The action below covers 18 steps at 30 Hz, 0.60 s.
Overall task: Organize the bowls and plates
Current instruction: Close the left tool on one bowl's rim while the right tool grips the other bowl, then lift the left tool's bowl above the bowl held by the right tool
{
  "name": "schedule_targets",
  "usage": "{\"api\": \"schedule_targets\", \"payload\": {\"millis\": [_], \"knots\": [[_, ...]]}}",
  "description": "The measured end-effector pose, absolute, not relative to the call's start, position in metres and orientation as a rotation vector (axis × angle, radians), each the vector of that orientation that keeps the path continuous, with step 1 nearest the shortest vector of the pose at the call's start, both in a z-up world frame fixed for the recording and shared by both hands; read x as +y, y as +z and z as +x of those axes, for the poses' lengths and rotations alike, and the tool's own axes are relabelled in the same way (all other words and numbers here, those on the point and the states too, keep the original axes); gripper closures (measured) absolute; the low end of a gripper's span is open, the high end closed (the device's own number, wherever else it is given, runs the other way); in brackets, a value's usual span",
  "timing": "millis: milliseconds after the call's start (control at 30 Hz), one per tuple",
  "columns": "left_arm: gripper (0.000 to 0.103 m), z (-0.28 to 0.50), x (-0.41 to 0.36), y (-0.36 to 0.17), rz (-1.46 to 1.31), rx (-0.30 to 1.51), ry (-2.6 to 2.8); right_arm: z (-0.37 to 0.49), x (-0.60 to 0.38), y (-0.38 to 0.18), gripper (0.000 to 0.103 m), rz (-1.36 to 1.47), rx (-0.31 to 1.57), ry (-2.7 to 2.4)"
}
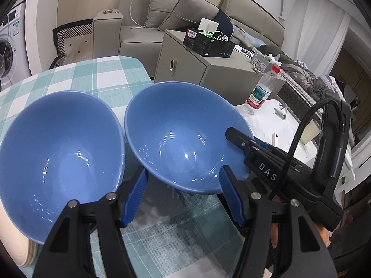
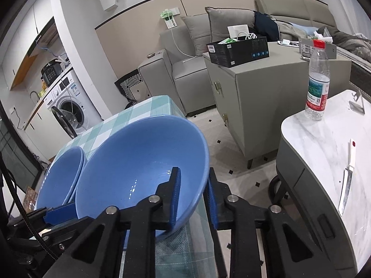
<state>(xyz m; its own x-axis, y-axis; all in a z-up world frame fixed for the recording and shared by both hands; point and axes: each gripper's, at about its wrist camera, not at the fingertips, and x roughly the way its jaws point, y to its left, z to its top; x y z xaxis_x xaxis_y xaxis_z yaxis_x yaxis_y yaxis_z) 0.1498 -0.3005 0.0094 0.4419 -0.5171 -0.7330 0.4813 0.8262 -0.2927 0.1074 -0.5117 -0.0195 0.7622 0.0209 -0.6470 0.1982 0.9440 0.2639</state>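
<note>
Clamping the rim of the nearer blue bowl [image 2: 139, 173], the right gripper [image 2: 193, 199] has one blue pad inside the bowl and one outside, its jaws narrow on the wall. That bowl stands at the edge of the checked worktop [image 2: 148, 108], tilted a little toward the camera. The left gripper [image 1: 183, 199] has its jaws about halfway apart, holding nothing; its pads sit just under the near rim of the same bowl [image 1: 183, 139], one at either side, with the checked cloth [image 1: 104, 78] showing between them. In the left wrist view the right gripper [image 1: 238, 139] reaches in from the right and bites that bowl's rim. A second blue bowl [image 1: 60, 153] sits just beside it on the left, the two rims almost touching.

Across a gap, a white marble table [image 2: 324, 139] carries a clear bottle with a red cap [image 2: 317, 81] and a knife [image 2: 346, 180]. A grey cabinet [image 2: 266, 97] bears a black box [image 2: 238, 51], with a grey sofa [image 2: 185, 64] behind and a washing machine [image 2: 69, 106] to the left.
</note>
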Motion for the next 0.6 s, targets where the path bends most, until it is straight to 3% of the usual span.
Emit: {"api": "schedule_targets", "payload": {"millis": [233, 600], "knots": [[0.049, 0.15, -0.3014, 0.0083, -0.009, 0.907, -0.597, 0.1084, -0.5093, -0.0202, 0.083, 0.307, 0.703, -0.112], [0.05, 0.1466, -0.3027, 0.0078, 0.021, 0.893, -0.587, 0.1059, -0.5044, -0.0188, 0.083, 0.274, 0.7, -0.116]]}}
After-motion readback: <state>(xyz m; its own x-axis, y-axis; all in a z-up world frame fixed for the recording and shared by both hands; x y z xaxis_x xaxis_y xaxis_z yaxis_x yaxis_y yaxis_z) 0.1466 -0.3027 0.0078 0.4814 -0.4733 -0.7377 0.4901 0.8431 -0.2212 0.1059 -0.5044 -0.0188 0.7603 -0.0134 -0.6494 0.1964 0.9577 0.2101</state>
